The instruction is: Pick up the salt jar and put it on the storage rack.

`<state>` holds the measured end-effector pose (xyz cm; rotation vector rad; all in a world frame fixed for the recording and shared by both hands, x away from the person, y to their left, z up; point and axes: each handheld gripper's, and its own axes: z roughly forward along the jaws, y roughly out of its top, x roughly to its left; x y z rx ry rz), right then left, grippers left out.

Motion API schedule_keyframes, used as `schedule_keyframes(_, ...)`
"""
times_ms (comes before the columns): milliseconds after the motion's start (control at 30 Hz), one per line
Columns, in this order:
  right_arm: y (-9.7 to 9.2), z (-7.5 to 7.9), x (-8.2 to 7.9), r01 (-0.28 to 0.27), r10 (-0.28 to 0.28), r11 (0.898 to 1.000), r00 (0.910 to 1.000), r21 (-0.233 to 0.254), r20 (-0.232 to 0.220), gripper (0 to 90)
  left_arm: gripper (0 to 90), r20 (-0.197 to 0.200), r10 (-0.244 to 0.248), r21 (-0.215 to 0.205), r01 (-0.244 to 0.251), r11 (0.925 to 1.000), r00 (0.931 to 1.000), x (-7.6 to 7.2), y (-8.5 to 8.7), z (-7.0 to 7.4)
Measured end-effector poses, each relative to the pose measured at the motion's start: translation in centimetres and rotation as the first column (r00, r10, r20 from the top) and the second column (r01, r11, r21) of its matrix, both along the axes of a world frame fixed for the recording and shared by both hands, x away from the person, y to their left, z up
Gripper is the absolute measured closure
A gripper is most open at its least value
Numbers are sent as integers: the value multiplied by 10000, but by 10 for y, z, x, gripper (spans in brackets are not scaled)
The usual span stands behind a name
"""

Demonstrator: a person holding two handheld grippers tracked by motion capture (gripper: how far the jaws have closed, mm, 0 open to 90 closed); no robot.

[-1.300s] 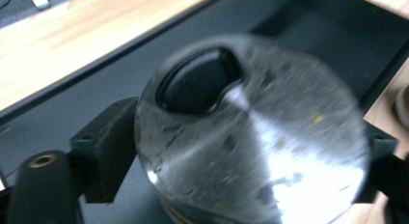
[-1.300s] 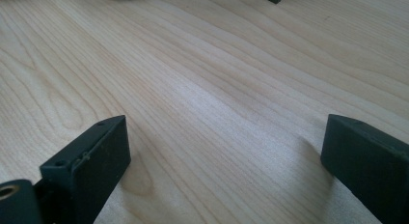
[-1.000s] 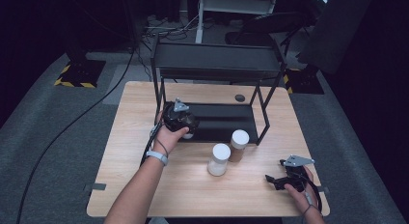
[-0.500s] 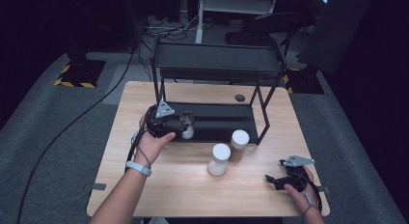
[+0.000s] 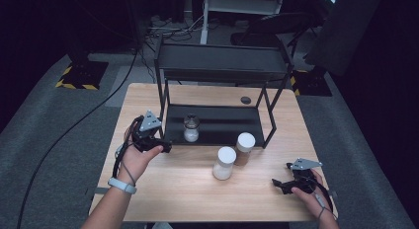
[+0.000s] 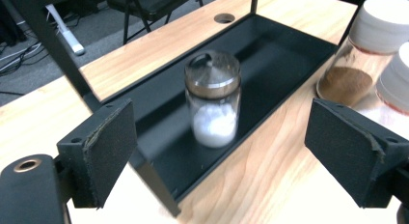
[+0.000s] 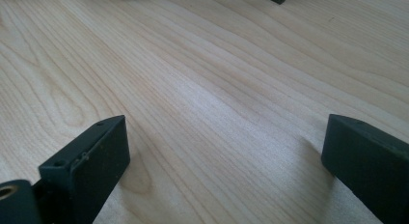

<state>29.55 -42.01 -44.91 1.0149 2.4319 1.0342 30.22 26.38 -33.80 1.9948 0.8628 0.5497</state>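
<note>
A glass shaker jar (image 5: 191, 129) with a metal lid and white powder stands upright on the black lower tray (image 5: 222, 124) of a wire rack. My left gripper (image 5: 165, 147) hovers left of the tray's front corner, apart from the jar. In the left gripper view its jaws (image 6: 229, 147) are wide open with nothing between them, and the jar (image 6: 212, 98) stands farther off. My right gripper (image 5: 276, 184) rests near the table's front right, open over bare wood (image 7: 231, 156).
Two white-lidded jars stand in front of the rack: one with white contents (image 5: 225, 163), one with brown powder (image 5: 244, 148). The rack's top shelf (image 5: 222, 63) overhangs the tray. A round cable hole (image 5: 245, 99) lies behind the rack.
My left gripper has pulled back to the left, away from the shaker jar, which stays on the tray. The right gripper has not moved.
</note>
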Motion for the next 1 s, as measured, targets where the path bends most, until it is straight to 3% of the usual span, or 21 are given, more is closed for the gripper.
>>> schedule_keyframes(367, 0, 0, 1, -40, 40, 10000, 10000, 5, -2, 28, 106, -143, 87, 69, -86, 9999, 9999, -24, 20, -16)
schedule_keyframes(1000, -2, 0, 0, -85, 85, 10000, 10000, 0, 19, 28, 103, -386, 147, 207, -140, 9997, 9991, -52, 58, -36)
